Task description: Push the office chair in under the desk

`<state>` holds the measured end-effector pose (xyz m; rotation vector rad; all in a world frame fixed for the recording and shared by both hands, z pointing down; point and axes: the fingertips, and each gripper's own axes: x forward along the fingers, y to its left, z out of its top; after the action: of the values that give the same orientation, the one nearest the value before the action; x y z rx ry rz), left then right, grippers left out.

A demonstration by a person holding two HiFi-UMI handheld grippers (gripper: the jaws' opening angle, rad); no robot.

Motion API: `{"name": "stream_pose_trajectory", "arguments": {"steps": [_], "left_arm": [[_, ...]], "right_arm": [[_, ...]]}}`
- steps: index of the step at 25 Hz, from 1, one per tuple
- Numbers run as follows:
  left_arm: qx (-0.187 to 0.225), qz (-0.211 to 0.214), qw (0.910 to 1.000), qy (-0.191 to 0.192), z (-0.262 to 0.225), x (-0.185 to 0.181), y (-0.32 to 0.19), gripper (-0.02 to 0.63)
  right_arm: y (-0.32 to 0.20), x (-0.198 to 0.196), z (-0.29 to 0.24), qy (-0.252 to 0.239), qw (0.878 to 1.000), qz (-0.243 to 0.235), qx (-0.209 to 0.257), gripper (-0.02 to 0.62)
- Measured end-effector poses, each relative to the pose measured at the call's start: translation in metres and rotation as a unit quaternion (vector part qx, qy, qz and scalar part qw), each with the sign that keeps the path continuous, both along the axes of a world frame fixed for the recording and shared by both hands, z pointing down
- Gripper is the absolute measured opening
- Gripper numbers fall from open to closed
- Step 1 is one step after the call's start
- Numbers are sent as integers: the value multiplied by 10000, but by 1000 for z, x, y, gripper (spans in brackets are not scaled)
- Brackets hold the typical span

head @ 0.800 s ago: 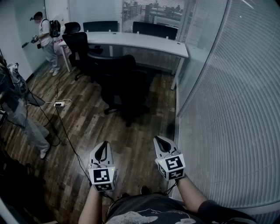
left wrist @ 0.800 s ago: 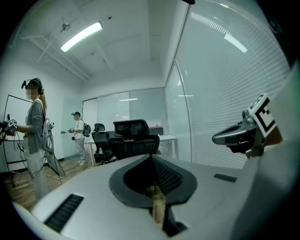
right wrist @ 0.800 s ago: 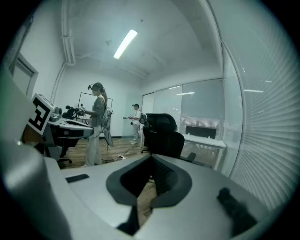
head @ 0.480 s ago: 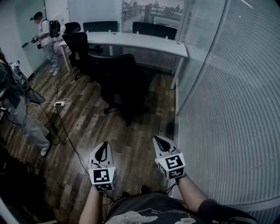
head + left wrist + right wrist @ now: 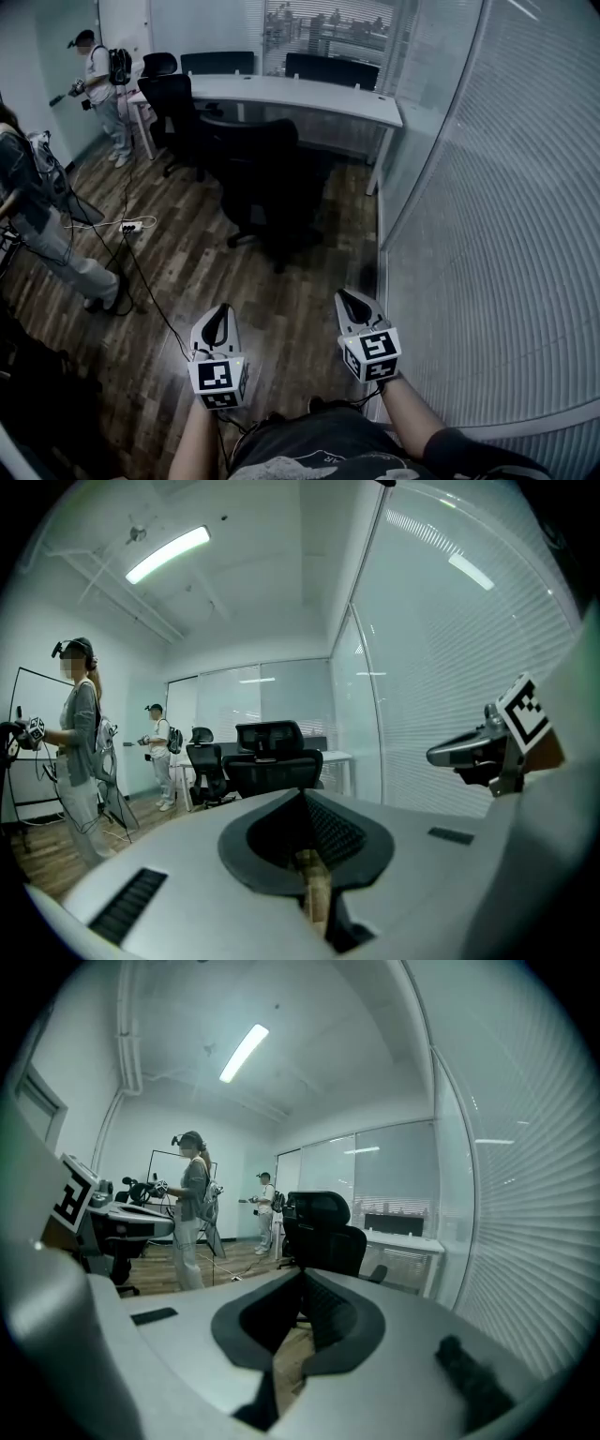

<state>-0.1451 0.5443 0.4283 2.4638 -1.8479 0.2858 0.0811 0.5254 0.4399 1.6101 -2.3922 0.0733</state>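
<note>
**Grippers shut, chair not yet in**

Far left, a person in grey (image 5: 37,216) stands on the dark wood-plank floor (image 5: 187,272). The left gripper (image 5: 222,309) sits low on a bare forearm, jaws pressed together, empty. Ahead, well apart from both tools, the black high-backed office chair (image 5: 258,169) stands before the long white desk (image 5: 309,94), not tucked under. The right gripper (image 5: 347,298) points forward, jaws closed on nothing. Right flank: ribbed blinds (image 5: 487,234) behind glass. Only the gripper views catch the ceiling strip light (image 5: 167,553).
</note>
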Motion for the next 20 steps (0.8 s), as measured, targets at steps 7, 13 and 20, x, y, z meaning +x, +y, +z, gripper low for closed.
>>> {"name": "stream_pose_trajectory", "arguments": {"steps": [7, 13, 20], "left_arm": [[69, 63, 9999, 88, -4, -17, 0, 26], [-29, 7, 10000, 24, 7, -22, -20, 26], [-75, 27, 9999, -83, 14, -22, -65, 26]], "right_arm": [[8, -15, -1, 547, 9982, 73, 241, 24], [-9, -20, 8, 681, 9973, 27, 282, 24], [-62, -21, 23, 581, 9982, -31, 125, 25]]}}
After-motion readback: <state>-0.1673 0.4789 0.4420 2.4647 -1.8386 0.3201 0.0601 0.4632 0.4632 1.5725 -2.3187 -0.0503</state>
